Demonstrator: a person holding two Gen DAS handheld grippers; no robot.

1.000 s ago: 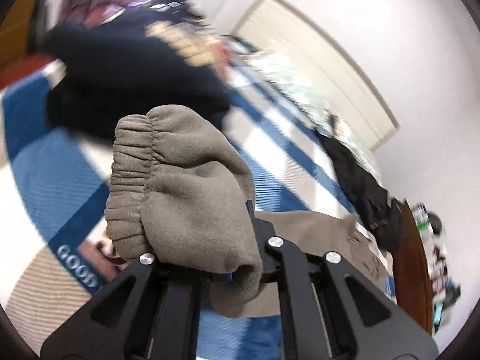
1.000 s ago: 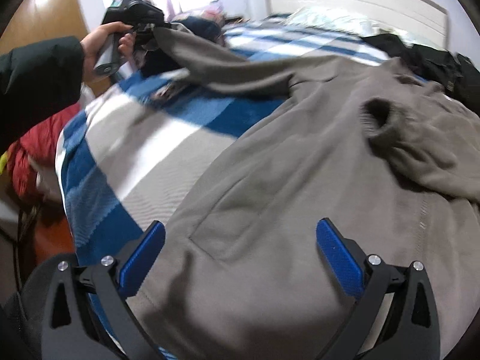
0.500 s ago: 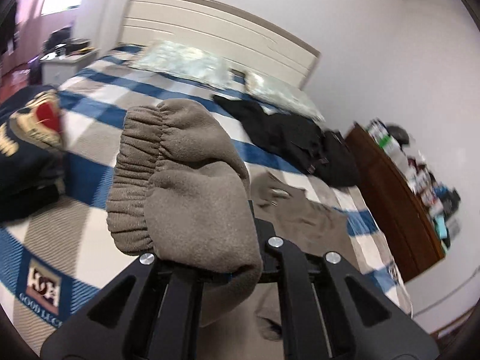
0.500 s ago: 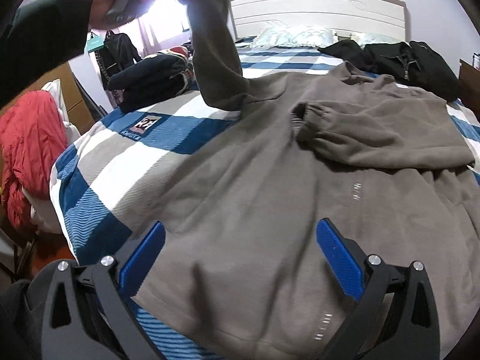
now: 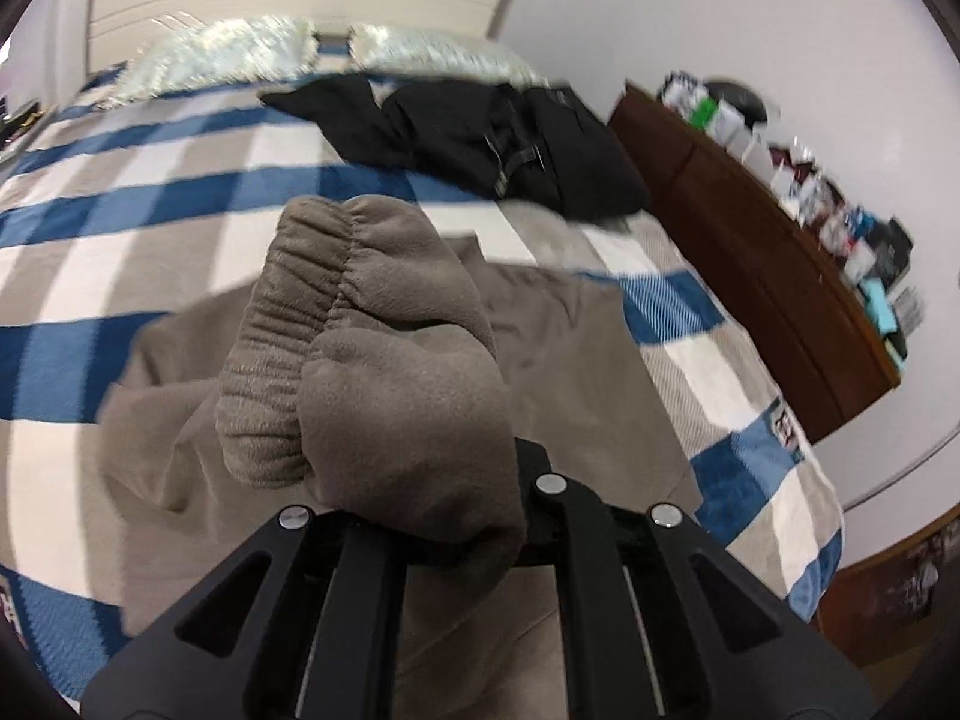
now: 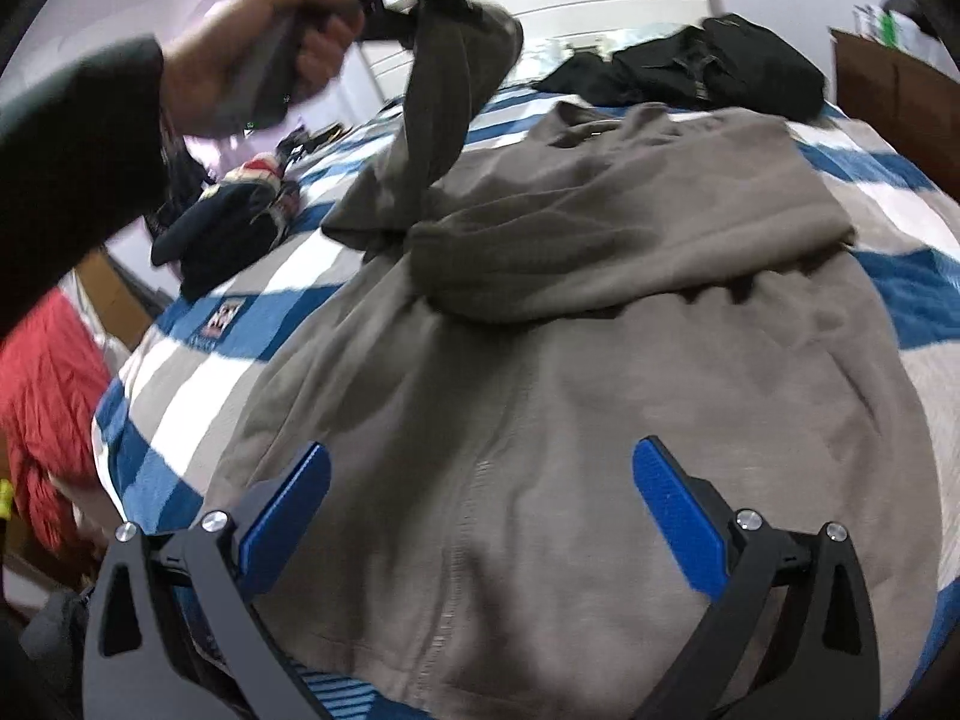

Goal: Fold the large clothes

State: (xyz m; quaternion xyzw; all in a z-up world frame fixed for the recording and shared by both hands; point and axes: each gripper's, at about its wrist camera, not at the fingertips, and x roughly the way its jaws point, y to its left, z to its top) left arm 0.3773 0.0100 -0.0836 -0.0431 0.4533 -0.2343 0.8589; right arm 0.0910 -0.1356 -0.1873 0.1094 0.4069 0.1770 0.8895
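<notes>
Currently mid sleeve-fold: left gripper [image 5: 414, 516] is clamped on the ribbed sleeve cuff [image 5: 360, 348], lifted above the grey sweatshirt [image 6: 570, 396], which lies spread on the striped bed [image 6: 180, 372]. Other sleeve [image 6: 600, 264] already lies across the chest. Right gripper [image 6: 480, 504] hovers over the hem, jaws wide apart, holding nothing. Next, judged: lay the held sleeve across the body toward 3 o'clock, release. Black jacket [image 6: 690, 72] at 12 o'clock, just beside the collar; dark folded garment [image 6: 234, 228] at 10 o'clock. Neither seems to obstruct.
</notes>
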